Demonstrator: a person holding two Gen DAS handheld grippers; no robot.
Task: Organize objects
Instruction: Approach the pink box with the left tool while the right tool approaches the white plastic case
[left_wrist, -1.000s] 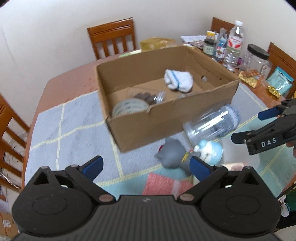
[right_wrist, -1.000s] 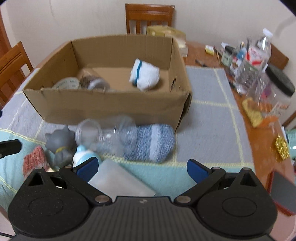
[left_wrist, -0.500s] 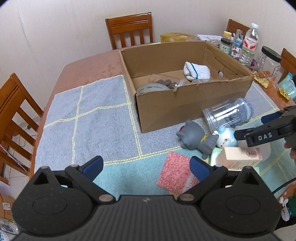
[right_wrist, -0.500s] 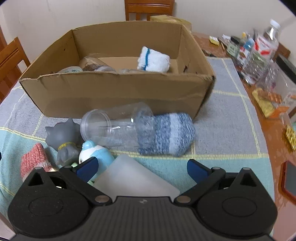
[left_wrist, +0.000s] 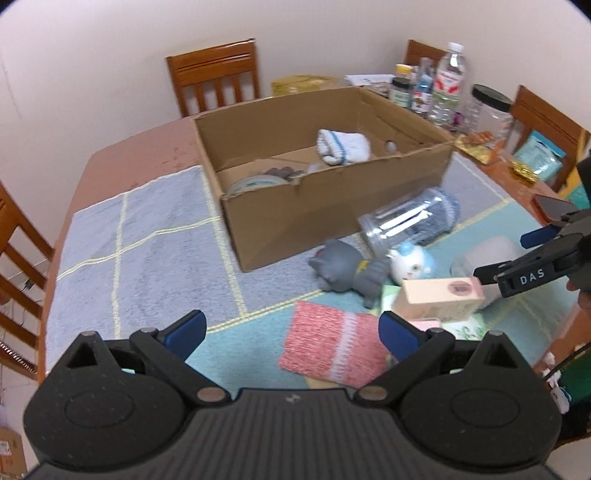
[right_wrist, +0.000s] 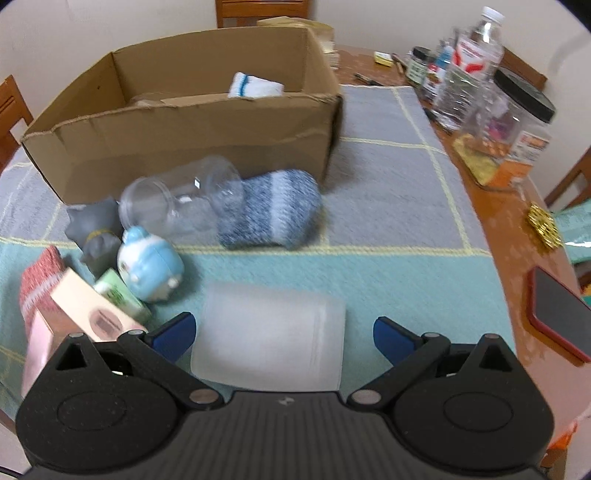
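Observation:
An open cardboard box (left_wrist: 332, 218) stands mid-table with a white sock (left_wrist: 343, 146) and a tape roll (left_wrist: 255, 182) inside. In front of it lie a clear jar (right_wrist: 177, 199) stuffed with a blue sock (right_wrist: 269, 214), a grey cat toy (left_wrist: 343, 269), a blue-white toy (right_wrist: 151, 266), a pink carton (left_wrist: 439, 299) and a red sock (left_wrist: 332, 345). My left gripper (left_wrist: 291, 330) hovers open above the mat, just left of the red sock. My right gripper (right_wrist: 284, 332) is open, its fingers on either side of a frosted cup (right_wrist: 269, 354) lying on its side.
Water bottles (right_wrist: 476, 55) and a black-lidded jar (right_wrist: 517, 110) crowd the table's far right edge. A phone in a red case (right_wrist: 557, 314) lies at the right edge. Wooden chairs (left_wrist: 214, 77) ring the table. The blue-grey mat (left_wrist: 140, 236) covers the left side.
My left gripper drew back from the box toward the near left of the table. My right gripper came closer to the frosted cup, which now lies between its fingers.

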